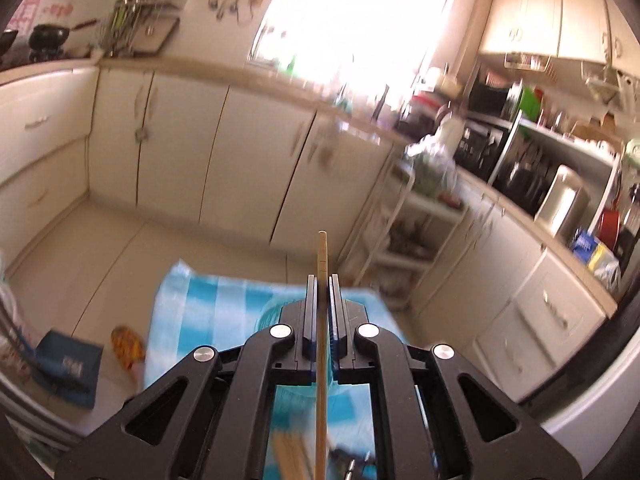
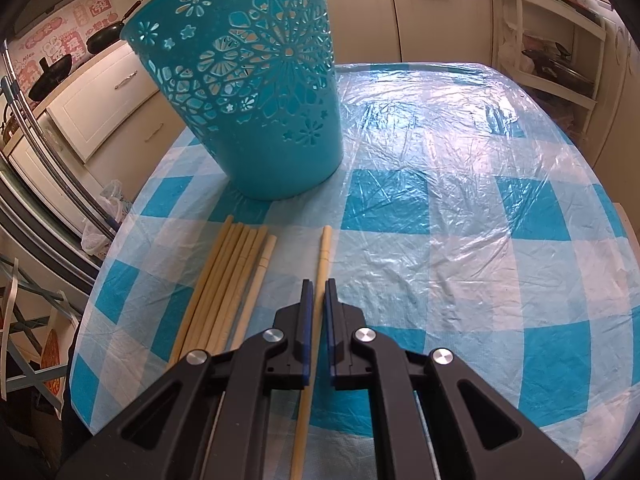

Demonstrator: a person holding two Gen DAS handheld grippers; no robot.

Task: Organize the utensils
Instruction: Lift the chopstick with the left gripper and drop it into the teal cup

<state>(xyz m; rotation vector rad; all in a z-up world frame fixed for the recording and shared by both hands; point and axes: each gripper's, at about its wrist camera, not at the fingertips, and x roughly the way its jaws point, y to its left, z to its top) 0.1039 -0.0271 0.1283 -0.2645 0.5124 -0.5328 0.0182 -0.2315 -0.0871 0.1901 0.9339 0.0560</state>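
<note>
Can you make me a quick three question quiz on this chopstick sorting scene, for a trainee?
1. True or false: both the left claw and the right claw are shut on a chopstick.
2. What stands on the checked tablecloth beyond the loose chopsticks?
A. a steel pot
B. a blue cut-out basket
C. a glass jar
3. Fill in: the right claw's chopstick lies apart from the loose bundle, to its ____ in the right wrist view.

Key
1. True; the left claw's chopstick sticks out past its tips.
2. B, the blue basket.
3. right
</note>
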